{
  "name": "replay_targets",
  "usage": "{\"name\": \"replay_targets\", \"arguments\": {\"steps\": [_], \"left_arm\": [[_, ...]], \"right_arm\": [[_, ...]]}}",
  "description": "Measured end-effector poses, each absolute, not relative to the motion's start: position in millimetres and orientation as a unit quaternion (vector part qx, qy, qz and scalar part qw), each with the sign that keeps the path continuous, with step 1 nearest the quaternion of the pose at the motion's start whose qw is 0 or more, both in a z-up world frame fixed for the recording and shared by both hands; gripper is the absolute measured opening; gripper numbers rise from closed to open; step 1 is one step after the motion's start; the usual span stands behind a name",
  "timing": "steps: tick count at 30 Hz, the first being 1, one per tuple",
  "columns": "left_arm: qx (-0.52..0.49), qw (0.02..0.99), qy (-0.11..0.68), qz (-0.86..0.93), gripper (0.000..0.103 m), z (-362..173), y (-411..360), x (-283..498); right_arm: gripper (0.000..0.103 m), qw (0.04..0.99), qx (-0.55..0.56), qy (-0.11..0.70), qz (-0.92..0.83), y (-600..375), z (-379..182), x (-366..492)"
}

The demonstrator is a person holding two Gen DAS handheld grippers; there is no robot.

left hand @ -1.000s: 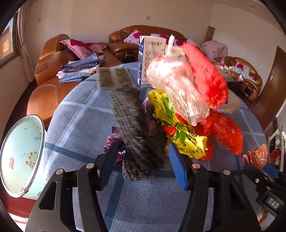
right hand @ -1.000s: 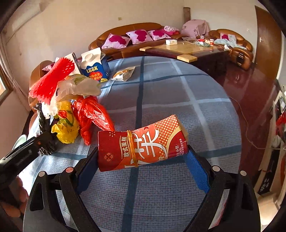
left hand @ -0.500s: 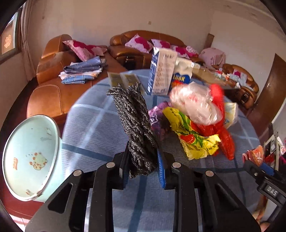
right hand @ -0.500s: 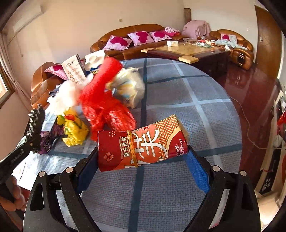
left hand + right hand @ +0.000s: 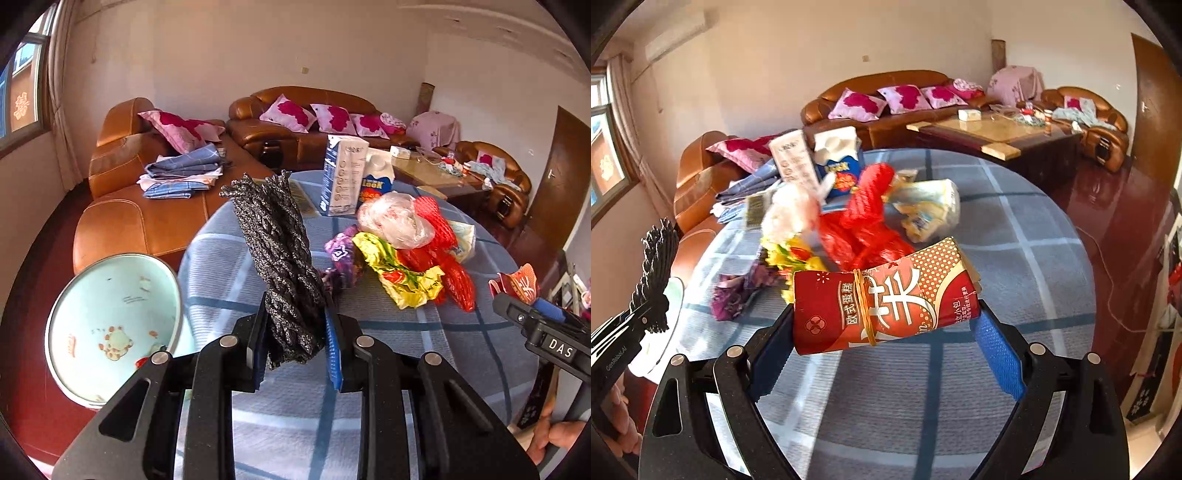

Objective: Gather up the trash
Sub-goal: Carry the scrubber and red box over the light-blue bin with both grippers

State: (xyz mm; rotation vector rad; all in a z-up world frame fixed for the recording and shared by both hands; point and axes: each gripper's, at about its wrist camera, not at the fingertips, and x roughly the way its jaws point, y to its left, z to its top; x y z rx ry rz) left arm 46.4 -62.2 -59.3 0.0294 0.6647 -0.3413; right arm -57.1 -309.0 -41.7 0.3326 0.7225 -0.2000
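Observation:
My left gripper point(image 5: 295, 343) is shut on a dark grey woven mesh bundle point(image 5: 277, 258), which stands upright above the blue checked table point(image 5: 369, 406). That bundle point(image 5: 655, 273) also shows at the left edge of the right wrist view. My right gripper point(image 5: 886, 339) is shut on a rolled red snack packet point(image 5: 905, 299) with a rubber band around it, held crosswise over the table. Between the two lies a heap of trash: a red net point(image 5: 436, 229), a clear plastic bag point(image 5: 395, 221), a yellow wrapper point(image 5: 402, 280) and a purple wrapper point(image 5: 340, 254).
Two cartons point(image 5: 343, 177) stand at the table's far side, with a crumpled pale bag point(image 5: 931, 206) beside the heap. A pale green basin point(image 5: 110, 325) sits low at the table's left edge. Brown sofas point(image 5: 147, 221) and a coffee table point(image 5: 997, 133) lie beyond.
The left jaws closed on the mesh bundle and lifted it off the heap. The red net and plastic bags shifted and settled on the table. The right gripper rose slightly, still holding the packet.

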Motion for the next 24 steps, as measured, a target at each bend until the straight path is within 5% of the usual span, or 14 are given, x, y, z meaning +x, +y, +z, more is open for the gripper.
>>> {"name": "replay_targets", "arguments": {"steps": [24], "left_arm": [[-0.011, 0.949, 0.307, -0.070, 0.026, -42.5, 52.2, 29.4]], "right_arm": [[0.090, 0.937, 0.102, 0.334, 0.010, -187.7, 2.4, -28.1]]}}
